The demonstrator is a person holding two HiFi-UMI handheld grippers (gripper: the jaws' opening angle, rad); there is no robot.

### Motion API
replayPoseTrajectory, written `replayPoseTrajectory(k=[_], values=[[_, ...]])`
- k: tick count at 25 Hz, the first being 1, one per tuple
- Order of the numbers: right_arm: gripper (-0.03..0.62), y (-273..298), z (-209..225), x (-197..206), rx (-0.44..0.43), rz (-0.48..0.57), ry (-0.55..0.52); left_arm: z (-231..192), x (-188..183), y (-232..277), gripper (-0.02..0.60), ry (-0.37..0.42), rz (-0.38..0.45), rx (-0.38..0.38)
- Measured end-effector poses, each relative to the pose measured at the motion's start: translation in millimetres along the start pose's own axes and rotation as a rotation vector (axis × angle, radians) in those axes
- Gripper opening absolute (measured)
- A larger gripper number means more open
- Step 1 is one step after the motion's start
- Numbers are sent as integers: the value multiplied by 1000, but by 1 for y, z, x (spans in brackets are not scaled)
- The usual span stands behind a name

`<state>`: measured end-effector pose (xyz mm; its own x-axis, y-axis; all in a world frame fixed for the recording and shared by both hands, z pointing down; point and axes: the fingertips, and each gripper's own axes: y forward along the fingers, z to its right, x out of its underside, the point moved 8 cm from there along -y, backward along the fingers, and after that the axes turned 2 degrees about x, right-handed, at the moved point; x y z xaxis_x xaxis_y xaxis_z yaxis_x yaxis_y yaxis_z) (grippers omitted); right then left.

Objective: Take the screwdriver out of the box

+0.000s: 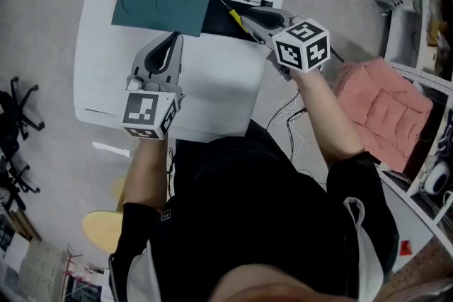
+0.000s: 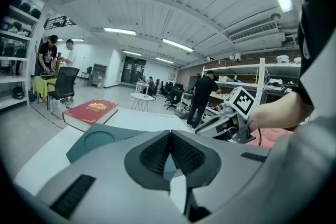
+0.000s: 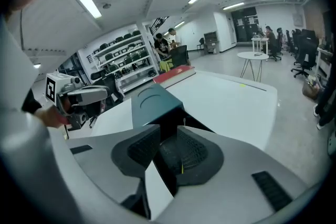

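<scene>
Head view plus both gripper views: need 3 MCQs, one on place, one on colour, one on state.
1. Where is the screwdriver?
A. on the red book
B. at the open black box, by the right gripper
C. in the left gripper

2. What colour is the box lid?
A. dark teal
B. yellow
C. pink

3. How do the left gripper's jaws stand?
A. wide apart
B. shut on the lid
C. shut, with nothing between them

Answers:
1. B: the head view shows its yellow length over the box's black inside.
2. A: the lid is dark teal in all three views.
3. C: the left gripper view shows the pads meeting at the tips, with nothing between.
</scene>
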<state>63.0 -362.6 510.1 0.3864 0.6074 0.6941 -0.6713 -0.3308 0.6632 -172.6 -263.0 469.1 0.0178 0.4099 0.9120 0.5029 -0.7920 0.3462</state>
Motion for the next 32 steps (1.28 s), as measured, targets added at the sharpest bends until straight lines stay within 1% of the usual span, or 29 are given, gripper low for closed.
replayPoseTrajectory(k=[2,5,8,16,24,28,32], values=[[118,17,2,5,12,-67,-34,-4,6,3,15,-14,-2,8],[118,39,5,13,67,-186,-136,-8,12,4,15,-31,2,13],[118,53,5,16,100,-258,-201,-11,14,1,15,-42,8,17],[120,75,14,17,141,-346,-196,-23,16,-13,15,-62,16,11],[120,88,20,28,141,-452,-203,-38,25,-22,15,-66,-1,16],[119,91,17,24,172,-462,-207,-47,23,-25,15,-58,-5,25],[120,90,14,26,210,-442,-214,-47,18,-27,15,-46,3,48]])
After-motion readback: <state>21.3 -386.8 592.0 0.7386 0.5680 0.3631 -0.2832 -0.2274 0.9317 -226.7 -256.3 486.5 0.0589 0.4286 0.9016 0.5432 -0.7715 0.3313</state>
